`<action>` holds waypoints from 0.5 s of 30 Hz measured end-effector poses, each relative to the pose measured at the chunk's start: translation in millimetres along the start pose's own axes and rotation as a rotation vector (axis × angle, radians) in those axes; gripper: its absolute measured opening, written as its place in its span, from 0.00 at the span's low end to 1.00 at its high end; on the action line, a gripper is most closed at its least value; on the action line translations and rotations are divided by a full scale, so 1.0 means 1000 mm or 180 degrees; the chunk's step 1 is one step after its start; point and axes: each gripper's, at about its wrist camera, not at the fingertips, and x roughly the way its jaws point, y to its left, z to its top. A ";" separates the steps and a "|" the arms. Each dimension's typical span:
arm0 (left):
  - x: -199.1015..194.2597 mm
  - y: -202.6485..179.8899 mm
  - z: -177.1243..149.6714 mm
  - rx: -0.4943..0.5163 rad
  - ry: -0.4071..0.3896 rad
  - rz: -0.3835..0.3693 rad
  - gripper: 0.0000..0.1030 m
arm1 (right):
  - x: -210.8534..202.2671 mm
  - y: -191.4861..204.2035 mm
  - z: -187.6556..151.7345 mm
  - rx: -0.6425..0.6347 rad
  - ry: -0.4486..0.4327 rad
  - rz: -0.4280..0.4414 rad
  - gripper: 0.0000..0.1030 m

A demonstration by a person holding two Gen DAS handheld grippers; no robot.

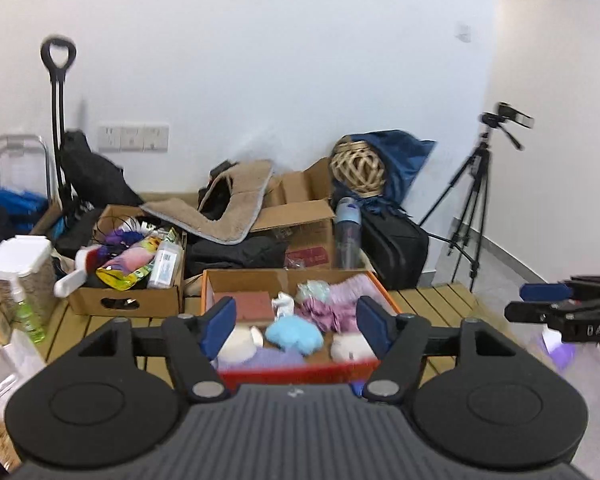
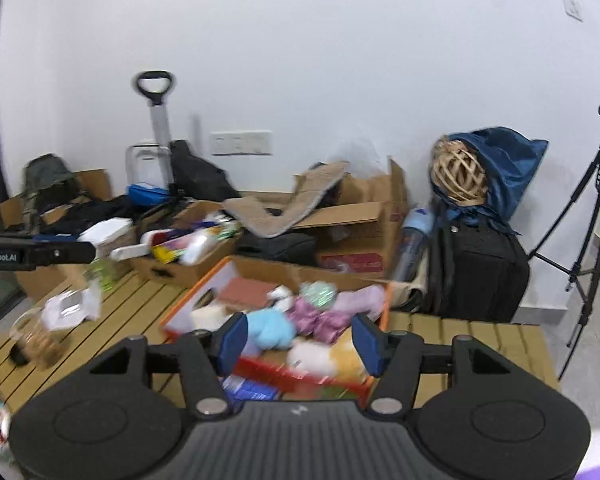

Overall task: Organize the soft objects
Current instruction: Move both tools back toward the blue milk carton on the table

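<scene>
An orange-rimmed cardboard box (image 1: pixel 288 278) sits on the slatted wooden table and holds soft things: a light blue plush (image 1: pixel 294 334), purple fabric pieces (image 1: pixel 326 312), white plush items (image 1: pixel 354 346) and a reddish flat block (image 1: pixel 254 306). My left gripper (image 1: pixel 296 326) is open and empty, above the box's near side. The right gripper shows at the right edge of the left wrist view (image 1: pixel 560 308). In the right wrist view the box (image 2: pixel 200 292), the blue plush (image 2: pixel 270 330) and the purple fabric (image 2: pixel 320 318) lie ahead; my right gripper (image 2: pixel 298 340) is open and empty above them.
A second carton (image 1: pixel 124 304) of mixed items stands left of the box. A white-lidded container (image 1: pixel 18 264) and a green bottle (image 1: pixel 28 314) stand at the left. Behind are more cartons, a beige mat (image 1: pixel 224 204), a black suitcase (image 1: pixel 396 244), a trolley and a tripod (image 1: pixel 474 200).
</scene>
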 end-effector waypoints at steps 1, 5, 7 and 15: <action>-0.019 -0.002 -0.019 0.0047 -0.0094 0.0028 0.69 | -0.011 0.008 -0.017 -0.0005 -0.0041 0.0026 0.55; -0.085 -0.004 -0.100 0.0068 -0.0345 0.0092 0.75 | -0.061 0.038 -0.099 -0.0012 -0.0269 0.0172 0.58; -0.117 -0.008 -0.149 0.0054 -0.0483 0.0182 0.79 | -0.083 0.049 -0.145 0.0074 -0.0394 0.0241 0.62; -0.141 -0.015 -0.222 -0.0207 -0.0204 0.0141 0.83 | -0.108 0.056 -0.241 0.0646 -0.0279 0.0149 0.68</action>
